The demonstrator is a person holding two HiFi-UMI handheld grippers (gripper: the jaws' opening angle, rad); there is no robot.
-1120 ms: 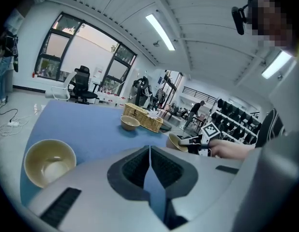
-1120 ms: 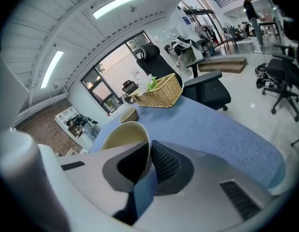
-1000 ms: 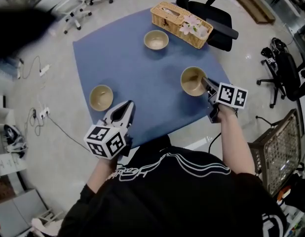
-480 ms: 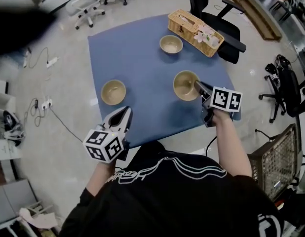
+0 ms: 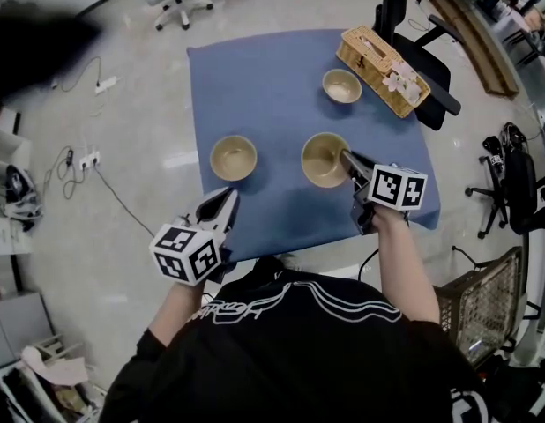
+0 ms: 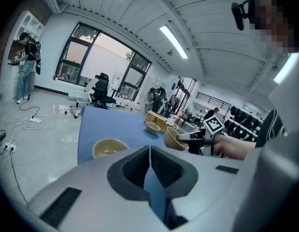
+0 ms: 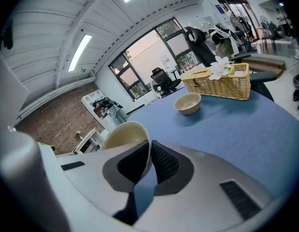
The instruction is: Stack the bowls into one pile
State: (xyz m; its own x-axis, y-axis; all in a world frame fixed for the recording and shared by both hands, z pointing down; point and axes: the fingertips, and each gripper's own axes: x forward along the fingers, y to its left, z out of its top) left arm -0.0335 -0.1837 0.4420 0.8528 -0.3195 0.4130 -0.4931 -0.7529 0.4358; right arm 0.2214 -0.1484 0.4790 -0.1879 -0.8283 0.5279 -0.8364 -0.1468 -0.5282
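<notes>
Right hand-held gripper (image 5: 346, 158) pinches the rim of one bowl (image 5: 324, 159) over the counter (image 5: 255, 77), well apart from the basket (image 5: 382, 58) on the person's side of it. Left hand-held gripper (image 5: 225, 203) is pressed together on nothing, even farther from the basket. The step in hand looks like carrying this first bowl to a partner: either the second bowl (image 5: 233, 158), farther from the basket, or the third bowl (image 5: 341, 85) just beside it. Next it would need centring over that bowl, levelling, lowering, then a release. Only the head view shows all three bowls at once. The left gripper view shows the held bowl tipped and seemingly clear of the counter. The right gripper view shows the rim between the pads (image 7: 164, 161), but not the second bowl.
</notes>
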